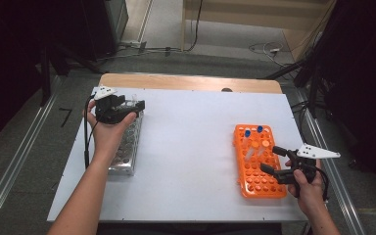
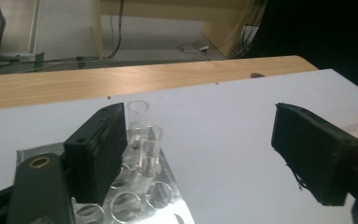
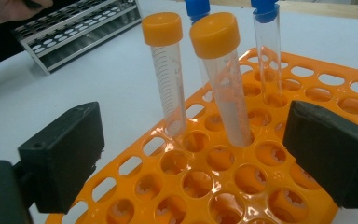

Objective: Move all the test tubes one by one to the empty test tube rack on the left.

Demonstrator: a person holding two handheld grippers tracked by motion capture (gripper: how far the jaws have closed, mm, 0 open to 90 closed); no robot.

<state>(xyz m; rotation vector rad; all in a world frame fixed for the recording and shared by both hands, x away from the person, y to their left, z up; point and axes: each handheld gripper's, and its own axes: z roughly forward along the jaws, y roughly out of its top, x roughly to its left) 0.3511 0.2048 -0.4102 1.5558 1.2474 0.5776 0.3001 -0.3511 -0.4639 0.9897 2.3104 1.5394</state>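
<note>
Fingers (image 2: 98,154) of the left gripper (image 1: 126,108) stand released above the metal rack (image 1: 127,142), clear tubes (image 2: 140,122) apparently just beside them. Right gripper (image 1: 273,159) spread, ungripped, facing orange-capped tubes (image 3: 223,79) upright in the orange rack (image 1: 254,171).

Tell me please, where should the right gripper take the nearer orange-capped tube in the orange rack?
Probably just under its cap, on the clear tube wall. The orange-capped tube leans in the orange rack, its upper part free. The right gripper, jaws open, could come level from the near side, one jaw each side.
</note>
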